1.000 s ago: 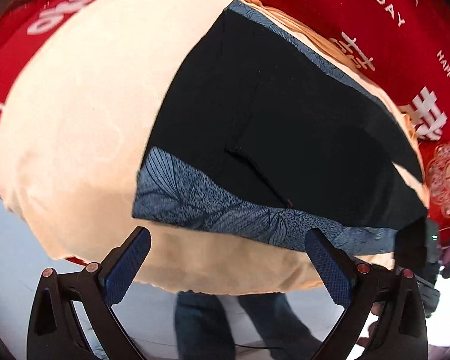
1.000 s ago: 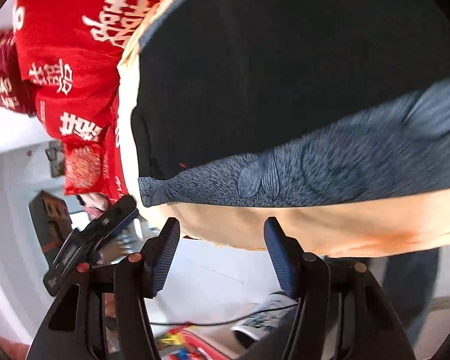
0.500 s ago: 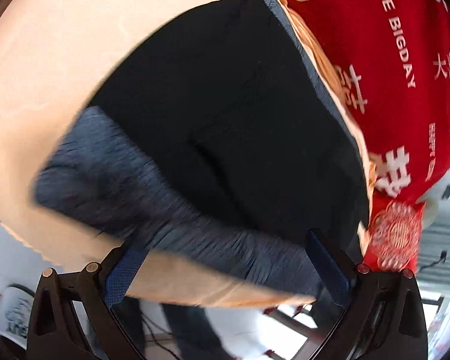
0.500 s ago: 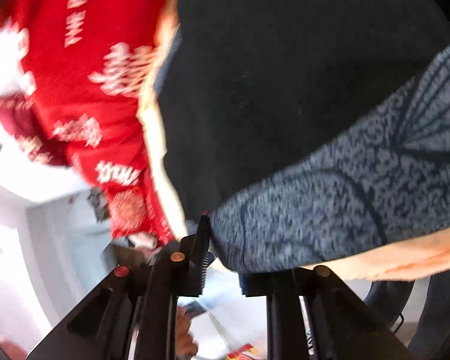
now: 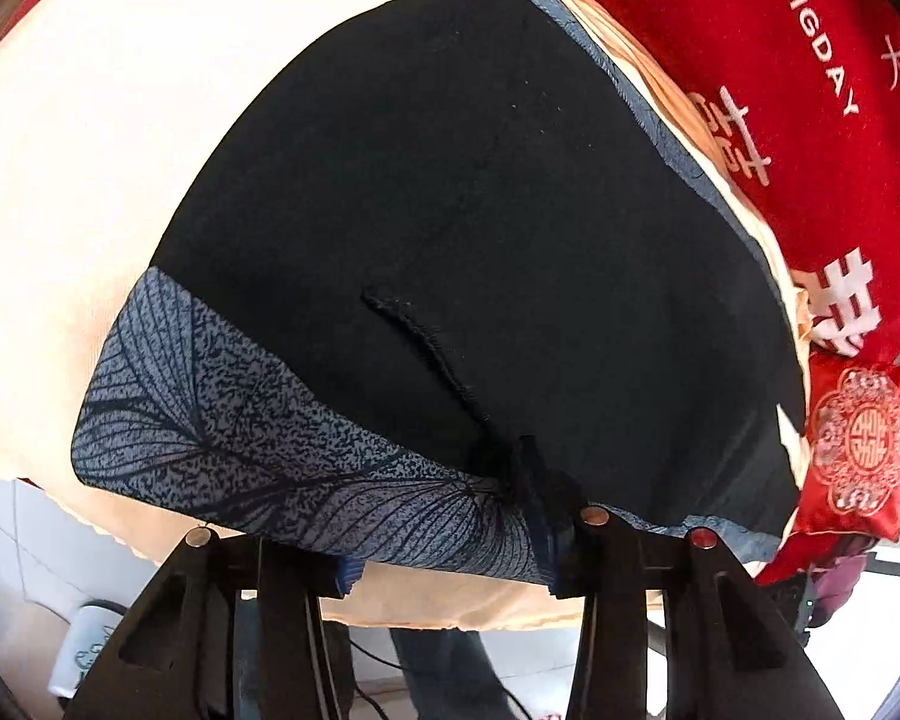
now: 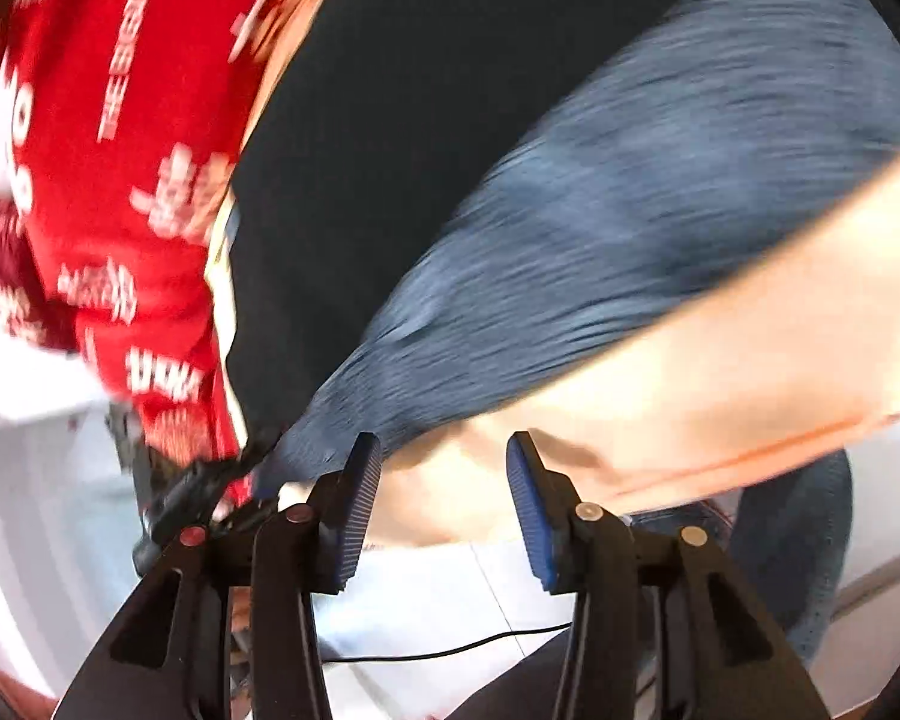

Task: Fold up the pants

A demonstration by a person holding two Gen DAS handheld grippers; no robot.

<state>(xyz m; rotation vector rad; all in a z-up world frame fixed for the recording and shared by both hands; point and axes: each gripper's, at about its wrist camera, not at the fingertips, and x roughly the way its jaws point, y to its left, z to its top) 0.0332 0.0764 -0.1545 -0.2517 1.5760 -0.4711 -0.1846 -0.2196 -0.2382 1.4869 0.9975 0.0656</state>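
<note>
The left gripper (image 5: 450,564) has its blue pads partly closed on the near hem of the pants (image 5: 480,228); the printed grey-blue band (image 5: 222,420) bunches into tight puckers between the fingers, and the right-hand pad disappears under a dark fold of cloth, so the jaws are pinching the fabric. From that pinch the band runs off to the left along the near edge, showing a leaf-vein pattern, while the black body of the garment spreads away and upward, with a short stitched seam (image 5: 426,348) slanting down toward the grasp. The pants lie flat on a cream sheet (image 5: 90,150), which reaches past them on the left and shows as a thin strip below the hem. Beyond the sheet on the right sits a red cloth (image 5: 810,120) with white lettering, and a small red pouch (image 5: 858,444) with a round emblem lies beside the pants' far right corner. The right gripper (image 6: 444,510) stands with its pads apart and nothing between them, hovering just off the table edge near the band (image 6: 630,228), which is blurred in that view. Its tips sit over the cream sheet (image 6: 720,372), with the black cloth (image 6: 420,120) above and the red cloth (image 6: 138,120) to the left. Below, pale floor (image 6: 438,594) and a thin black cable (image 6: 450,651) show.
</note>
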